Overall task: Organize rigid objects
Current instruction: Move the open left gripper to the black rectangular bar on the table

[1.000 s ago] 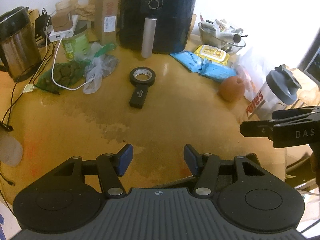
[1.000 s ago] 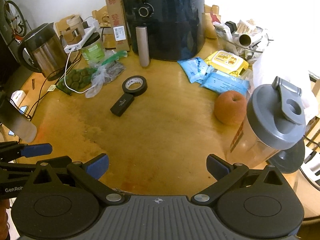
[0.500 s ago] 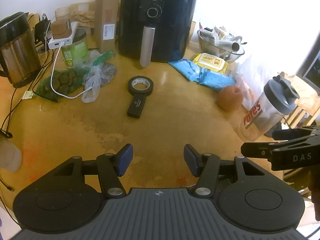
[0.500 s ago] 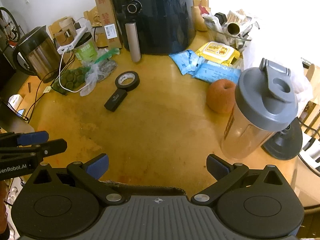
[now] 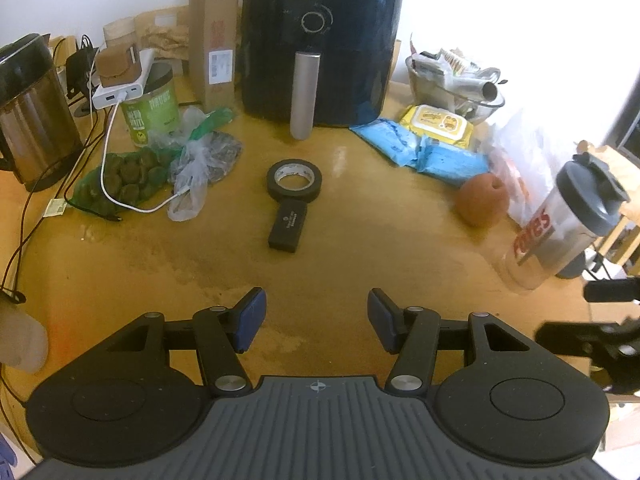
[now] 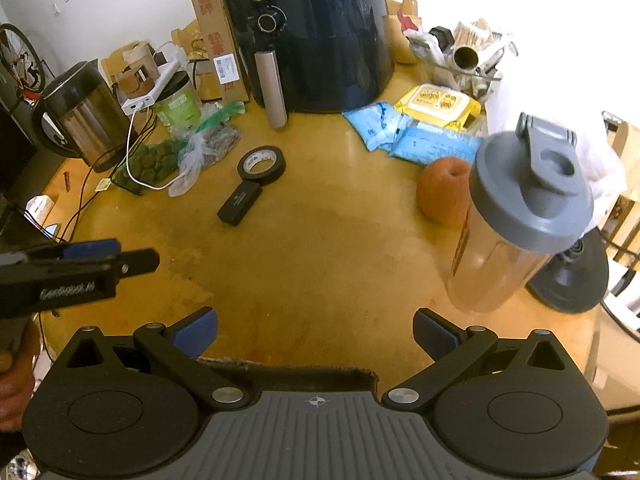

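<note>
Both claws are empty and parted, the left claw point(image 5: 316, 318) moderately, the right claw point(image 6: 315, 330) wide, so this looks like the approach step. The tape roll point(image 5: 294, 175) and black case point(image 5: 288, 226) (touching) sit mid-bench; next likely calls for reaching farther.

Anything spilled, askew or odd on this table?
A dried, blotchy stain spreads over the tabletop in front of the left gripper, like an old spill. The shaker bottle stands close to the table's right edge. Both grippers are open and empty.
</note>
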